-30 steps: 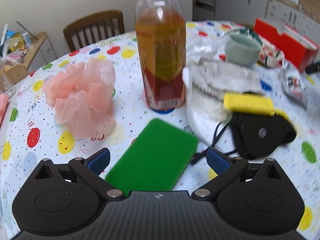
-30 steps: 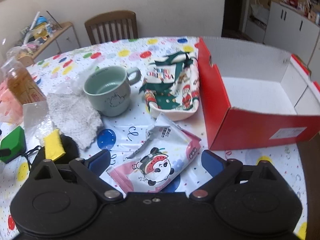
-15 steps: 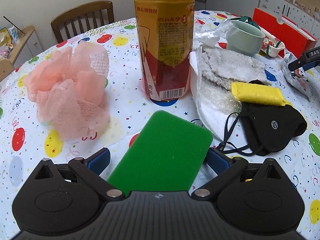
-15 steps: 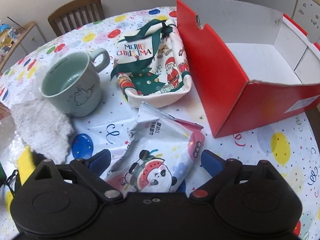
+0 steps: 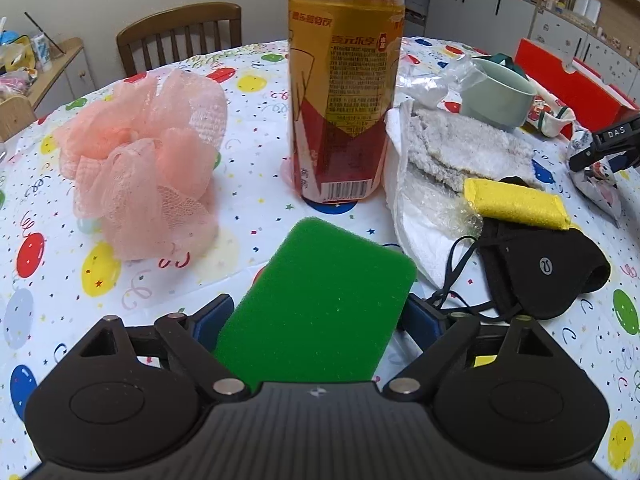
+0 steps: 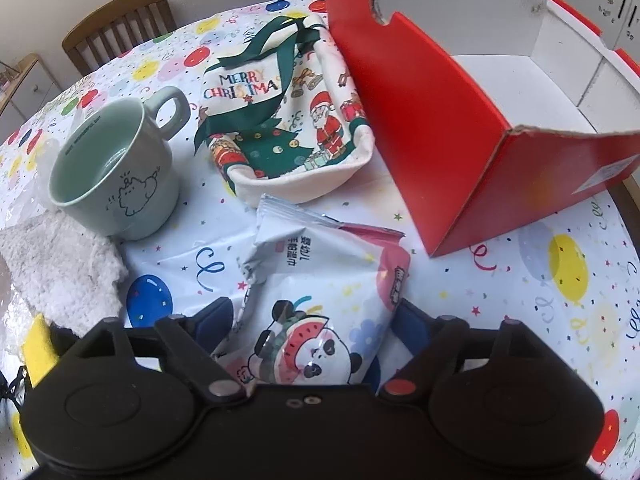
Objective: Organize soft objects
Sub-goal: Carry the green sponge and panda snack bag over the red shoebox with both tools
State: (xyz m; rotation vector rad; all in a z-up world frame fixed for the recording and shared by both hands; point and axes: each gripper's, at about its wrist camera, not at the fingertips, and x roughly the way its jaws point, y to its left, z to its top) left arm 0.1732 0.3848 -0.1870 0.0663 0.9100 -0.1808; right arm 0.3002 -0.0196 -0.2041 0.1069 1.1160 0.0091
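- On the balloon-print tablecloth (image 5: 256, 184), left wrist view: the left gripper (image 5: 320, 316) straddles a green sponge (image 5: 320, 304). Its jaws have just been closing, with the sponge between them; the blue pads sit at the sponge's two long edges, but whether they press it cannot be told.
- Behind the sponge: a tall bottle (image 5: 346, 92) of amber drink, upright.
- Left of the bottle: a pink mesh bath puff (image 5: 148, 164), apart from the sponge.
- Right of the bottle: a grey-white fluffy cloth (image 5: 468, 148) on clear plastic wrap, with a yellow sponge (image 5: 516, 202) lying across its near edge and over a black face mask (image 5: 540, 272).
- Farther right: a pale green mug (image 5: 496, 98) and part of a red box (image 5: 568, 80).
- On the same table, right wrist view: the right gripper (image 6: 316, 318) straddles a panda-print snack bag (image 6: 324, 292). Its jaws have just been closing, with the bag between them; the right pad meets the bag's edge, the left stands just beside it.
- Beyond the bag: a Christmas-print cloth pouch (image 6: 292, 132) with green ribbon.
- Left: the mug (image 6: 116, 172), touching the fluffy cloth (image 6: 60, 264).
- Right: the open red box (image 6: 440, 132), white inside.
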